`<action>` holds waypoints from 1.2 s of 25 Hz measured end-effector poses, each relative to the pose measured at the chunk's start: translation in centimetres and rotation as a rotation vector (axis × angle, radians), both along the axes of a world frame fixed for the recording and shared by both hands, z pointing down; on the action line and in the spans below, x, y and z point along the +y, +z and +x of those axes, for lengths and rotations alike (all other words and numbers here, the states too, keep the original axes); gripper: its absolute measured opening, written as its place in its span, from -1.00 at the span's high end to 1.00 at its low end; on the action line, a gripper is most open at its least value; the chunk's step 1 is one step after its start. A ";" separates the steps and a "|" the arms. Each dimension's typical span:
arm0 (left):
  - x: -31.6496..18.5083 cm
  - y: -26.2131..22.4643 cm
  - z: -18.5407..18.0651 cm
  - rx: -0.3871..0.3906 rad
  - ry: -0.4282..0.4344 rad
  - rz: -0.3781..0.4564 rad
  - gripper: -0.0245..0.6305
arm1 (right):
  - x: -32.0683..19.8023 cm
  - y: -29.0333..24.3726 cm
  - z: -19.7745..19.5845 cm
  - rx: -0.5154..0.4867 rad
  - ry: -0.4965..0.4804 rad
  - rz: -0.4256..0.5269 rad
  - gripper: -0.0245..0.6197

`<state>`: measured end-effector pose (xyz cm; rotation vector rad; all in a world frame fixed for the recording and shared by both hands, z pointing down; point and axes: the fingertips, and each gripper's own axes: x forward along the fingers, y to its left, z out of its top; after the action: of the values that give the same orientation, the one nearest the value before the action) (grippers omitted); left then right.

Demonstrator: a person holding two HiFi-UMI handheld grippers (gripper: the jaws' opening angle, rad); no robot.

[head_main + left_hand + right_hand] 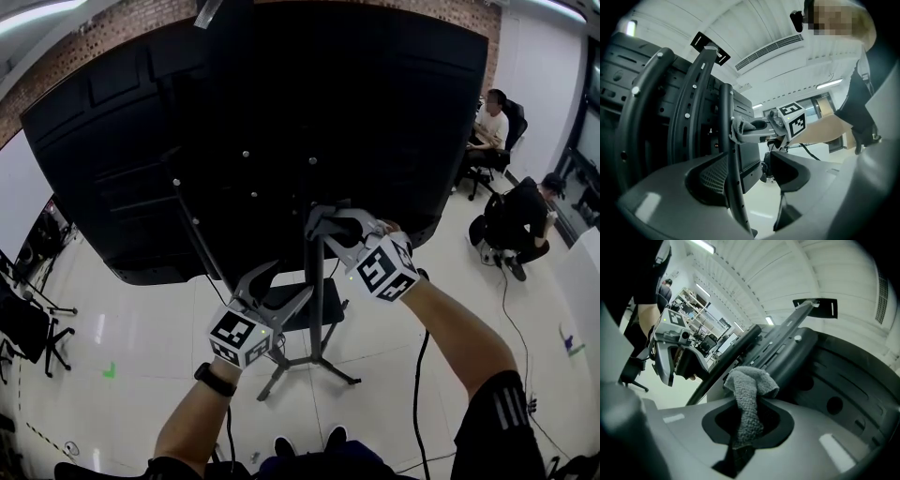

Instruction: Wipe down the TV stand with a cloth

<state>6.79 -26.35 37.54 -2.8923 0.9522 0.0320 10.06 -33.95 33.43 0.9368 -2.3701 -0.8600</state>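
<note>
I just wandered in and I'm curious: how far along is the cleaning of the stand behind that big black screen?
Done: the fuzzy grey cloth is picked up, clamped in the right gripper. In hand: it presses against the black perforated upright bar of the TV stand, behind the screen; the open left gripper straddles that bar lower down. Left, probably: the lower pole and splayed feet. Cleaned patches cannot be told.

Bright ceiling strips, fisheye edges, dark vignetting
</note>
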 end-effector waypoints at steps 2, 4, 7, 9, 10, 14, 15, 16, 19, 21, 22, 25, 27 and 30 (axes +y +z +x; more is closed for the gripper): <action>0.1 0.9 -0.1 0.000 0.003 -0.016 -0.01 | 0.2 0.8 -0.3 0.022 0.013 0.044 0.75; 0.3 2.0 -0.1 -0.004 0.007 -0.029 -0.01 | 0.5 1.5 -0.5 0.029 0.022 0.078 0.67; 0.5 3.4 -0.2 -0.005 0.010 -0.051 -0.01 | 0.8 2.6 -0.8 0.041 0.026 0.088 0.59; 0.5 4.3 -0.2 0.000 0.013 -0.067 -0.01 | 0.9 3.7 -0.9 0.057 0.031 0.090 0.59; 0.6 4.7 -0.2 0.002 0.015 -0.073 -0.01 | 0.9 4.3 -1.0 0.066 0.033 0.094 0.59; 0.7 6.5 -0.1 0.004 0.025 -0.096 -0.01 | 0.9 6.3 -1.3 0.098 0.039 0.117 0.75; 0.6 7.1 -0.2 0.004 0.024 -0.105 -0.01 | 0.9 6.9 -1.4 0.100 0.038 0.118 0.77; 0.5 7.6 -0.3 0.005 0.021 -0.114 -0.01 | 1.0 7.6 -1.5 0.101 0.035 0.113 0.77; 0.0 9.7 -0.8 -0.003 0.007 -0.138 0.00 | 1.1 10.2 -1.9 0.111 0.029 0.077 0.77; -0.3 11.3 -1.0 -0.015 0.000 -0.156 0.00 | 1.1 12.0 -2.1 0.117 0.025 0.053 0.77; -0.4 12.1 -1.2 -0.020 -0.002 -0.166 0.00 | 1.1 13.0 -2.2 0.118 0.022 0.042 0.77; -0.8 14.4 -1.4 -0.027 -0.008 -0.197 0.00 | 1.4 15.6 -2.6 0.126 0.015 0.015 0.77; -1.2 15.8 -1.5 -0.030 -0.013 -0.212 0.00 | 1.3 17.6 -2.8 0.141 0.010 0.001 0.77; -1.9 18.0 -1.4 -0.040 -0.017 -0.234 0.00 | 1.2 20.8 -2.9 0.175 0.002 -0.014 0.77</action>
<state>5.38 -28.23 55.50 -3.0815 1.0383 -0.1481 7.21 -32.77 54.25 0.8225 -2.2226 -0.8862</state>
